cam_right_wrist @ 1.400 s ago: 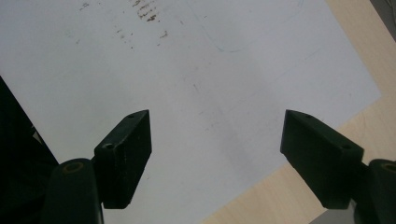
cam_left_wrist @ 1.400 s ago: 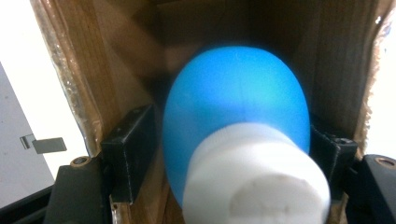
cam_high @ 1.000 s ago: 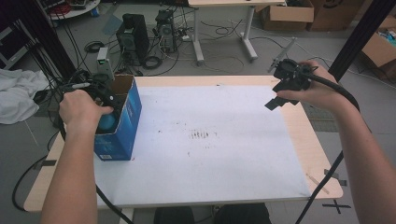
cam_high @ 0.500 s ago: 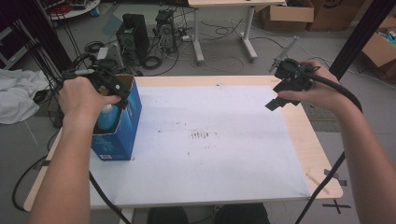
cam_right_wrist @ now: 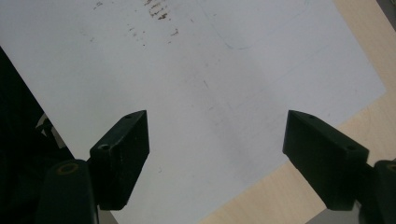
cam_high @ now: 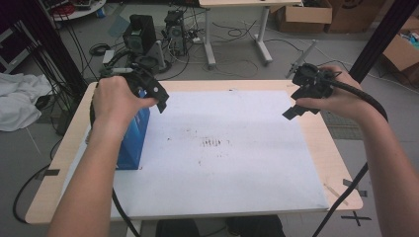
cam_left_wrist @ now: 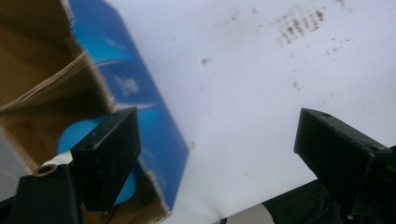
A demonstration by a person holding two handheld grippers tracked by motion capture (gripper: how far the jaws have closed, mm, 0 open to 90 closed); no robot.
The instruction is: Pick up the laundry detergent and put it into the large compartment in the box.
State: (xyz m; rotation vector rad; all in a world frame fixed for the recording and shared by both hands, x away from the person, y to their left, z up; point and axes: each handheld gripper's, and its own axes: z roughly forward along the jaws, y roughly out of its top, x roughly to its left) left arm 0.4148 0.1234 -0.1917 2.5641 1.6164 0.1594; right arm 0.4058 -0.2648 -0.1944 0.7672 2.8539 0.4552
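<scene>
A person stands at a wooden table (cam_high: 316, 143) covered by a large white sheet (cam_high: 232, 163) with dark smudges (cam_high: 213, 143) near its middle; each hand holds a black gripper. The left gripper (cam_high: 153, 96) is held above an open blue box (cam_high: 133, 140) that stands at the left edge of the sheet; in the left gripper view its two jaws are spread wide with nothing between them; one jaw is over the opening of the box (cam_left_wrist: 140, 102), the other over the bare sheet (cam_left_wrist: 261, 84). Inside the box, brown cardboard flaps and a round blue thing (cam_left_wrist: 77, 133) can be seen, partly hidden by the jaw; what it is cannot be told. The person's left hand (cam_high: 116, 98) and forearm cover much of the box in the high view. The right gripper (cam_high: 301, 101) is held above the far right corner of the table, well apart from the box; in the right gripper view its jaws are also spread and empty, over the sheet (cam_right_wrist: 224, 93) and the bare wood (cam_right_wrist: 369, 46) beside it. Behind the table the floor holds computer cases (cam_high: 141, 32), loose cables (cam_high: 237, 54), cardboard boxes (cam_high: 296, 17) and a white cloth (cam_high: 20, 106) at the left.
</scene>
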